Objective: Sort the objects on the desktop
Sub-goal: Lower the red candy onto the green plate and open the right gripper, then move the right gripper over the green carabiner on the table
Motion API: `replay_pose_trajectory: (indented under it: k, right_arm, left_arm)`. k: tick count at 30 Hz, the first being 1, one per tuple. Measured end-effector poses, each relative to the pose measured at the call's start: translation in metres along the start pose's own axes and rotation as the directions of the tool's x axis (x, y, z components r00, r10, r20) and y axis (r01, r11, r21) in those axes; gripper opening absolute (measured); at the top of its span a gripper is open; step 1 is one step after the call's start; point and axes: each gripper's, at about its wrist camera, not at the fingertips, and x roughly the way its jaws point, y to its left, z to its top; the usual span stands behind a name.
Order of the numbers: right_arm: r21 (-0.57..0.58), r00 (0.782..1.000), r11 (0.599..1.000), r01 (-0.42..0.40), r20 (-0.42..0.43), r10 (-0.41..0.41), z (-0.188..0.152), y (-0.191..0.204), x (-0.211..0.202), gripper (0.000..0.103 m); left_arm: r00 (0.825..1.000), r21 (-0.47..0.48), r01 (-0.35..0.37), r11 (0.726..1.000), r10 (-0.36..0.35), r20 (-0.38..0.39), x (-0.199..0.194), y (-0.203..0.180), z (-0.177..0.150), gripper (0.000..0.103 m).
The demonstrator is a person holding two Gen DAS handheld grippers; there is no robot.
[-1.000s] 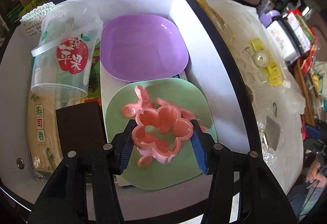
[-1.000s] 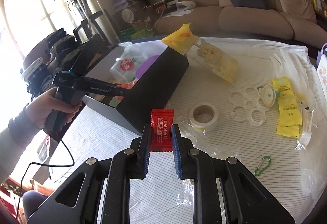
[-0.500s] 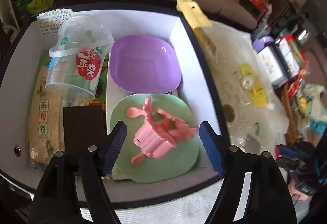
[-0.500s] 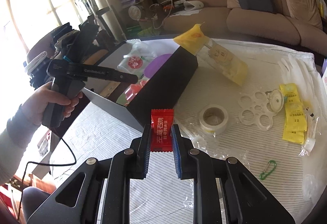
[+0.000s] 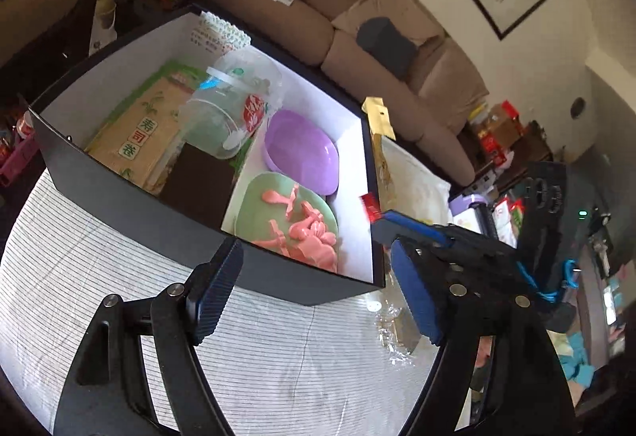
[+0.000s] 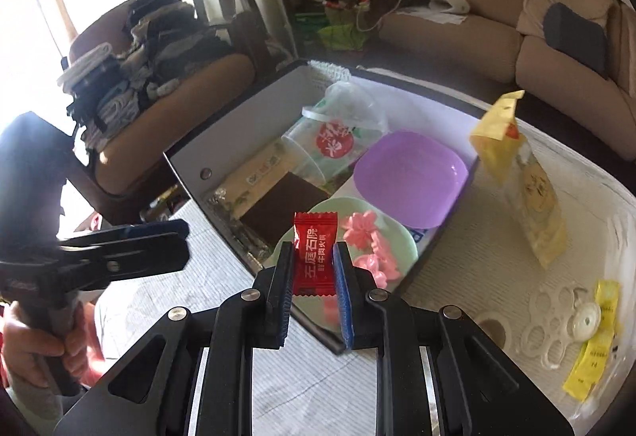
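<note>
Left gripper [image 5: 318, 301]: we see its jaws spread wide with nothing between them; they have just been opening. It hangs over the striped tablecloth [image 5: 119, 297], just outside the near wall of the black box [image 5: 167, 225].
Left hand [image 6: 35, 340]: in the right wrist view we see it wrapped round the handle at the far left edge, the tool's fingers pointing right toward the box.
Box contents, left part: we make out a sushi mat pack [image 5: 135, 138], a clear plastic cup [image 5: 226, 110] lying on its side and a dark brown card [image 5: 198, 181].
Box contents, right part: a purple dish [image 5: 302, 150] at the back, a green plate [image 5: 254, 209] in front of it, pink cutters [image 5: 310, 233] lying on the plate.
Right gripper [image 6: 314, 273]: we see it clenched on a red candy packet [image 6: 314, 253], pads pressing both long edges.
Packet's lie: its long axis runs straight along the fingers, one crimped end sticking out past the tips, printed face toward the camera.
Packet's place: held in the air over the near corner of the box, with the green plate behind it.
Table, right: a yellow snack bag [image 6: 524, 181] leans beside the box; a tape roll [image 6: 493, 324], a white ring holder [image 6: 556, 320] and yellow sachets [image 6: 596, 340] lie further out.
</note>
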Motion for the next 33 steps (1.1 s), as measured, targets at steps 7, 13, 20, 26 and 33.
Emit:
replay_pose_trajectory:
  k: [7,13,20,26,33]
  right_arm:
    - [-0.016,0.99,0.999,0.041,-0.136,-0.042,0.017,0.0,0.072,0.019]
    - [0.027,0.986,0.997,0.074,-0.151,-0.069,0.017,-0.01,0.075,0.022]
    - [0.094,0.992,0.994,0.059,-0.121,-0.047,0.017,-0.019,0.057,0.029]
    - [0.107,0.998,0.993,0.057,-0.005,-0.057,0.006,-0.017,-0.007,0.036]
    - [0.159,0.973,0.969,0.188,0.106,-0.206,-0.061,-0.044,-0.122,0.059]
  left_arm:
    - [1.0,-0.05,0.022,0.998,-0.023,-0.013,0.003,0.021,0.009,0.075]
    - [0.999,-0.047,0.044,0.998,-0.045,-0.021,0.004,0.022,0.01,0.075]
    - [0.999,-0.049,0.036,0.998,-0.037,-0.025,0.002,0.024,0.007,0.075]
    - [0.998,0.027,0.066,0.997,-0.066,-0.014,0.001,0.005,0.005,0.075]
    - [0.992,0.195,0.119,0.973,-0.111,-0.055,0.021,-0.055,-0.017,0.095]
